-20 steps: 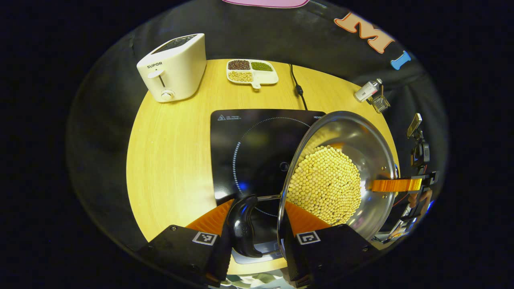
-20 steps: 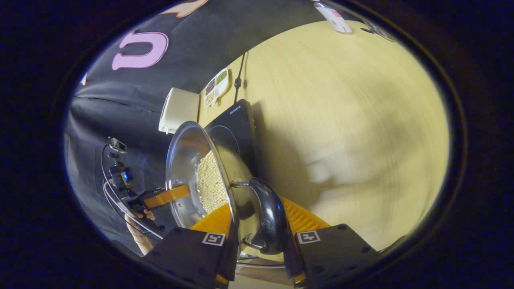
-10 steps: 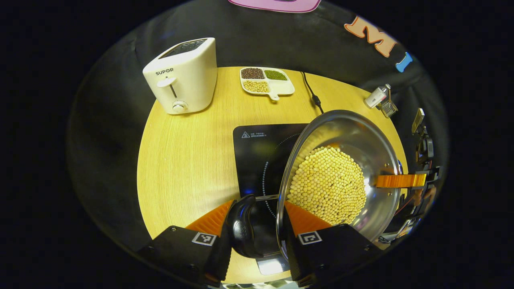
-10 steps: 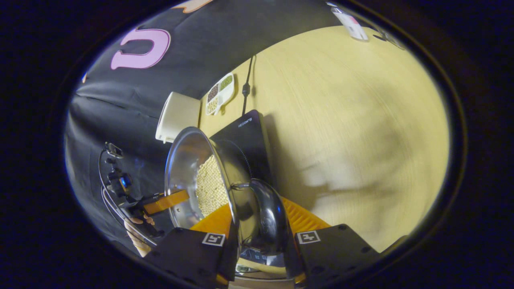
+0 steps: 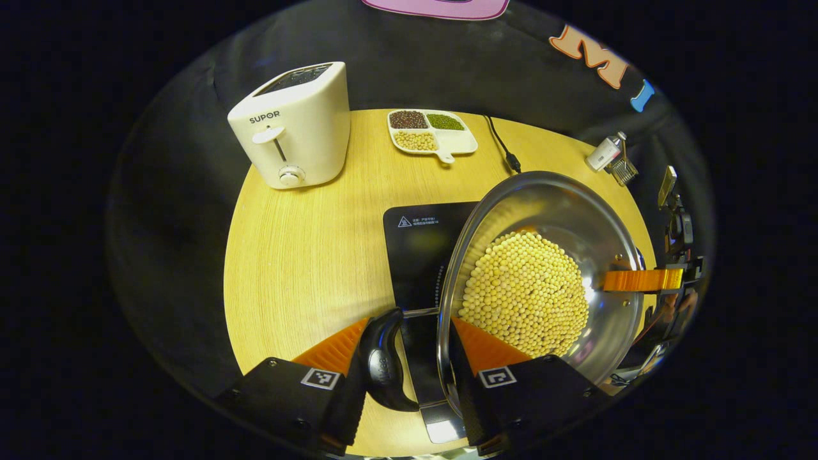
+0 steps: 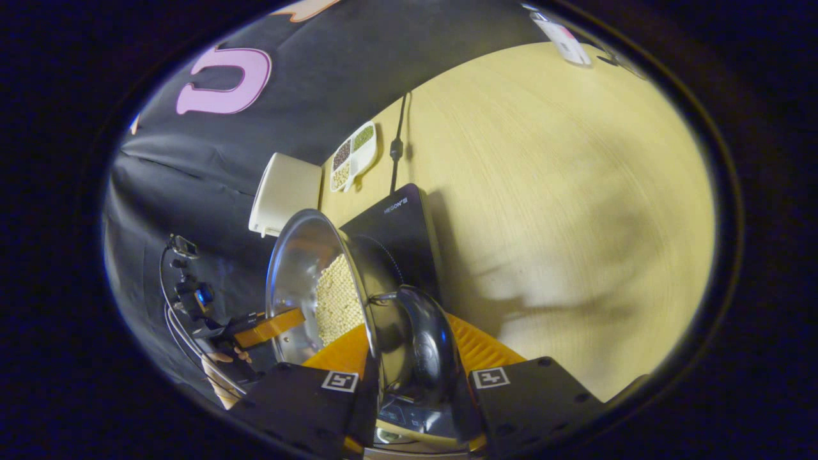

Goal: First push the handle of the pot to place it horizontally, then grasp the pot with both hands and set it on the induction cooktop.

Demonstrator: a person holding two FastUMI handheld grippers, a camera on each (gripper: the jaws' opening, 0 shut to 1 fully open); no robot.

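Item: steel pot (image 5: 594, 211), wide and shallow, holding a bed of pale yellow beans (image 5: 524, 294); it sits at centre right of the left gripper view, above the black induction cooktop (image 5: 418, 249), whose near left corner and front edge stay uncovered; whether the pot's base touches the glass cannot be told. Left gripper (image 5: 406, 345), bottom centre of its own view: orange fingers pinching the pot's black side handle (image 5: 382, 367) and rim, one finger outside the handle, the other inside the rim over the beans. Right gripper (image 6: 409, 351), bottom centre of the right gripper view: fingers likewise closed on the opposite black handle (image 6: 427, 348), with the pot's rim between them. The same gripper appears at the right edge of the left gripper view as an orange finger reaching over the far rim. Surroundings, left gripper view: round wooden table (image 5: 300, 243); white toaster (image 5: 291, 124) at upper left; white divided dish (image 5: 431, 131) of dark, green and yellow beans at upper centre; black power cord (image 5: 501, 147) beside it; small white bottle (image 5: 604, 153) at upper right.
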